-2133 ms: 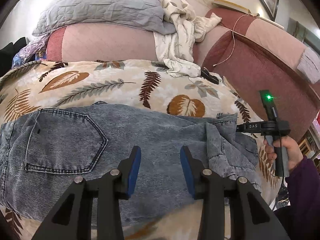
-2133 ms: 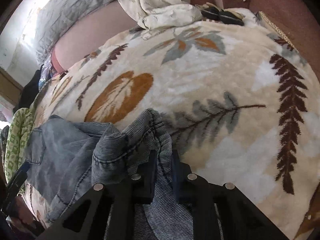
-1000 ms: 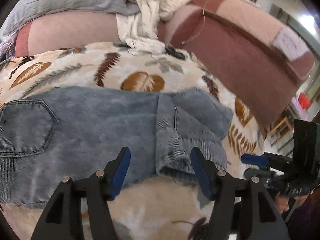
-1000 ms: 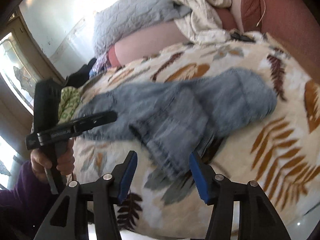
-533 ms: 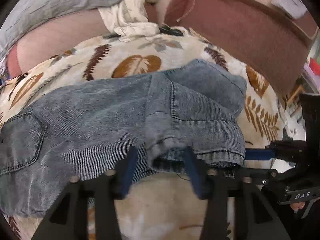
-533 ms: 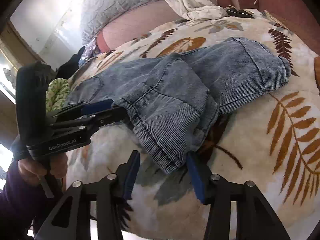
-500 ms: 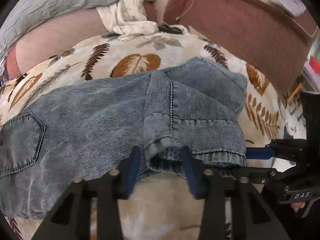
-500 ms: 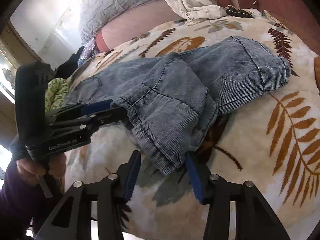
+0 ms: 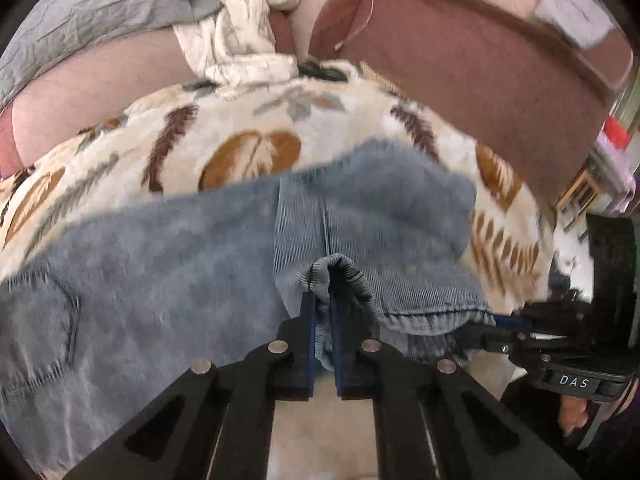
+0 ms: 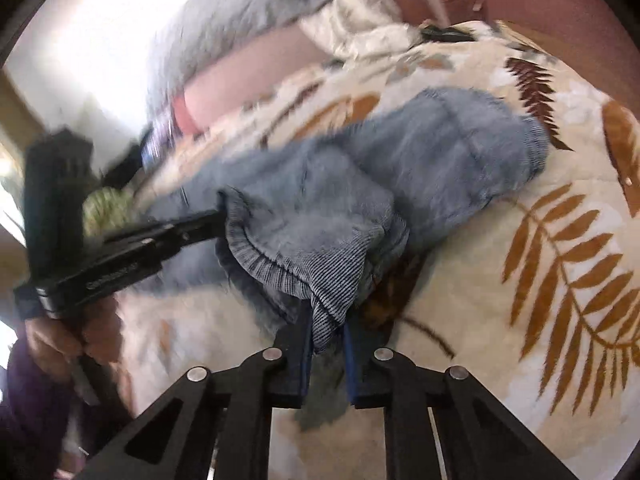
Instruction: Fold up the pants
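Faded blue denim pants (image 9: 168,264) lie across a leaf-print blanket (image 9: 248,128), with the leg end folded back over itself. My left gripper (image 9: 323,300) is shut on the ribbed cuff hem of the pants, a fold of denim bulging above its pads. In the right wrist view the pants (image 10: 460,148) bunch toward me, and my right gripper (image 10: 326,320) is shut on the other corner of the same cuff. Each gripper shows in the other's view: the right gripper (image 9: 492,324) at the cuff's right end, the left gripper (image 10: 218,216) at its left end.
A dusty-red sofa back (image 9: 460,60) rises behind the blanket. A grey quilted pillow (image 9: 92,4) and a crumpled cream garment (image 9: 236,44) lie at the back. A hand (image 10: 60,340) in a purple sleeve holds the left gripper's handle.
Both grippers have closed from wide open onto the folded cuff hem, one at each corner. The cuff is now pinched and bunched up between the pads.
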`<state>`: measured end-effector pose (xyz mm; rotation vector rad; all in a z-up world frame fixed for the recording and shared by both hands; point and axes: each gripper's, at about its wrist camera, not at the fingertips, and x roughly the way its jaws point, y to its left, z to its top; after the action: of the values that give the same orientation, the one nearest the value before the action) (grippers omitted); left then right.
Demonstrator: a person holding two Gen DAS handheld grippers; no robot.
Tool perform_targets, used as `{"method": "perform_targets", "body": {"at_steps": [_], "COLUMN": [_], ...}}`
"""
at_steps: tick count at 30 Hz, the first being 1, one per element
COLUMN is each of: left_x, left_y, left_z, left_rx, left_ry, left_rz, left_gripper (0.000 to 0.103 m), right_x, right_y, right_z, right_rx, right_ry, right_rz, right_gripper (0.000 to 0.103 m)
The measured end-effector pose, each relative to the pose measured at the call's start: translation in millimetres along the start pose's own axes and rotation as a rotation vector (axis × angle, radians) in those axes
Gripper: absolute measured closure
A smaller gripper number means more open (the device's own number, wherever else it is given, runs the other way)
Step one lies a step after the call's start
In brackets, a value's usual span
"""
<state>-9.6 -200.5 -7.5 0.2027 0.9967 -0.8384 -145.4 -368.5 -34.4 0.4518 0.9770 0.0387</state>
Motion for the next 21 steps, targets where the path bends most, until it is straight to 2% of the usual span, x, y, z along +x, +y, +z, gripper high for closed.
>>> {"method": "perform_targets", "body": {"at_steps": [8, 10, 12, 15, 21], "left_x": [-0.4, 7.2, 11.4, 4.0, 18.7], "left_y": [-23.4, -36.5, -45.6, -41.2, -11.6], "left_z": [106.1, 130.1, 147.3, 143.2, 103.2], "left_rx": [0.068, 0.097, 0.103, 0.072, -0.031], "left_ry": [-0.112, -0.125, -0.125, -0.145, -0.054], "left_rz": [-0.002, 0.008, 0.029, -0.01, 0.036], "left_gripper": [0.098, 0.098, 0.098, 0.098, 0.098], "right_x": [-23.8, -22.6, -20.7, -15.3, -3.0], "right_y": [-52.9, -73.4, -86.8, -101.2, -124.6], "right_z": [32.7, 42.0, 50.3, 61.7, 84.8], "right_rx": [0.289, 0.383, 0.426, 0.464, 0.576], "right_ry": [-0.175, -0.193, -0.201, -0.201, -0.232], "right_rz": [0.157, 0.198, 0.2, 0.199, 0.235], "right_gripper": [0.09, 0.09, 0.09, 0.09, 0.091]}}
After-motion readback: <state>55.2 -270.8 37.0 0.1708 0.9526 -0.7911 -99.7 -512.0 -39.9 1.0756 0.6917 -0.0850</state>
